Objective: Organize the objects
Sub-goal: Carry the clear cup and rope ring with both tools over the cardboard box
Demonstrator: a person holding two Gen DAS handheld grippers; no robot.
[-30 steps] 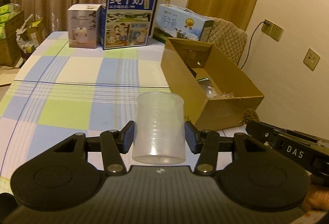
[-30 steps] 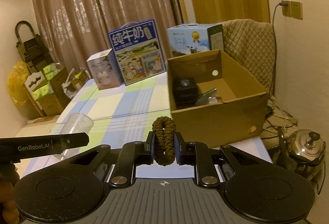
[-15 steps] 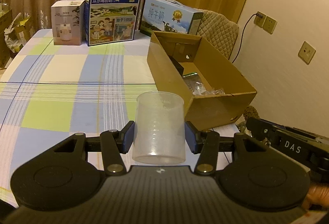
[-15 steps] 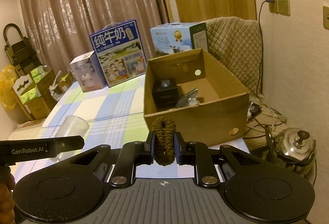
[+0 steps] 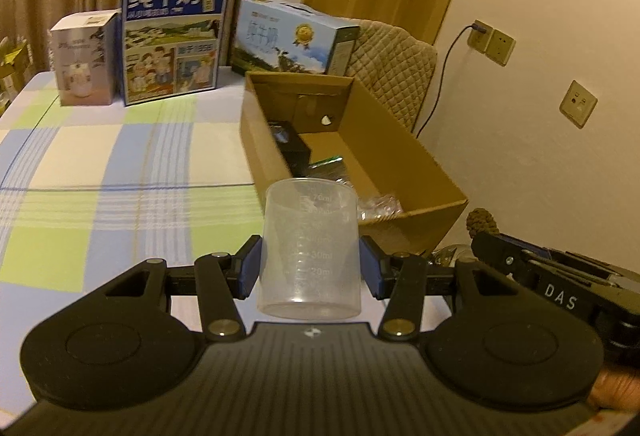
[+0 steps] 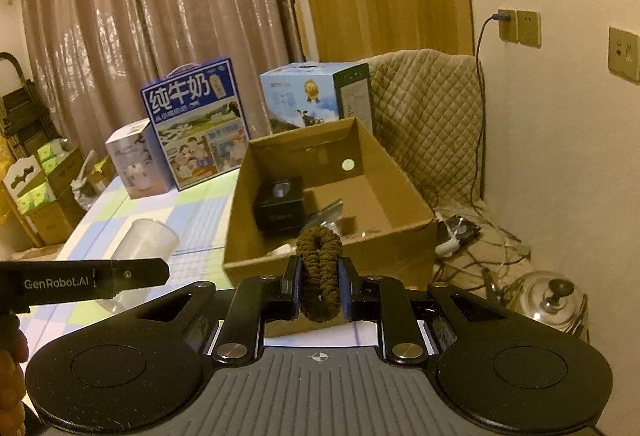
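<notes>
Item: left gripper (image 5: 310, 268) clamped on clear measuring cup (image 5: 311, 250), right gripper (image 6: 319, 290) clamped on brown scrunchie (image 6: 319, 272) — both now nearer the cardboard box (image 6: 394, 236), drop-in likely next.

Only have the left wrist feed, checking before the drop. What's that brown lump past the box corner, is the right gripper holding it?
Observer: Yes, the right gripper is shut on a brown braided loop.
Operator: Anything beside the box I can't see?
Observer: A metal kettle sits on the floor right of the cardboard box.
Operator: Black box inside, anything on top?
Observer: The black box shows a shiny round mark on its top face.
</notes>
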